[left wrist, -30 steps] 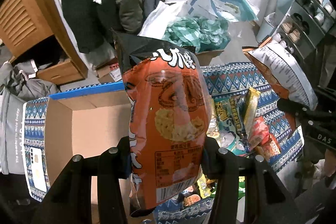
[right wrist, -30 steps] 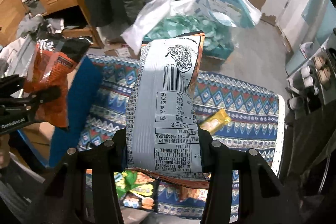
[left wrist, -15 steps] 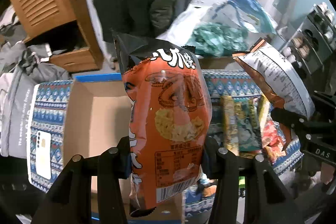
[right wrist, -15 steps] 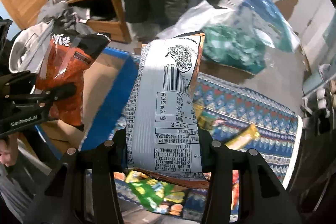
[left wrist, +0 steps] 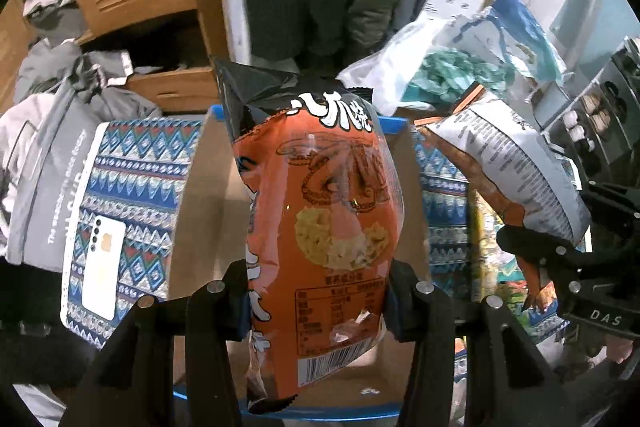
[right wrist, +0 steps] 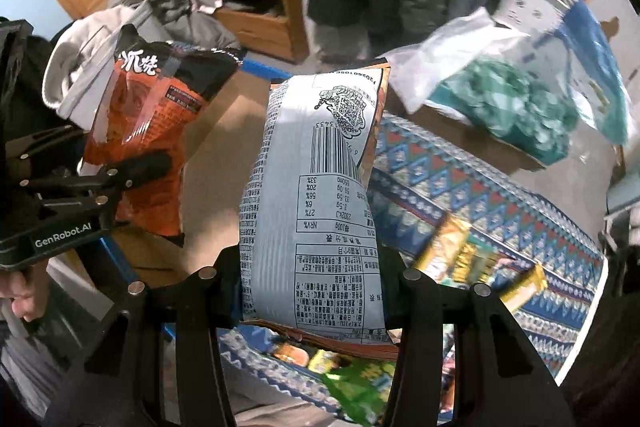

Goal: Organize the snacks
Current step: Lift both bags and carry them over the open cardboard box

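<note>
Left wrist: left gripper [left wrist: 316,301] clamps glossy orange bag [left wrist: 320,227]; right gripper [right wrist: 310,291] clamps crinkly silver bag [right wrist: 312,211].

Both bags [left wrist: 320,227] now over box [left wrist: 208,195]

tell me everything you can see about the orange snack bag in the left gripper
The orange snack bag is a glossy, puffy plastic pouch with a black crimped top, white characters, an octopus drawing, a snack picture and a barcode near the bottom. It stands roughly upright, top slightly left, pinched at its lower half by the left hand-held gripper, and hangs above the open cardboard box. In the right wrist view its back shows a silvery seam.
</note>
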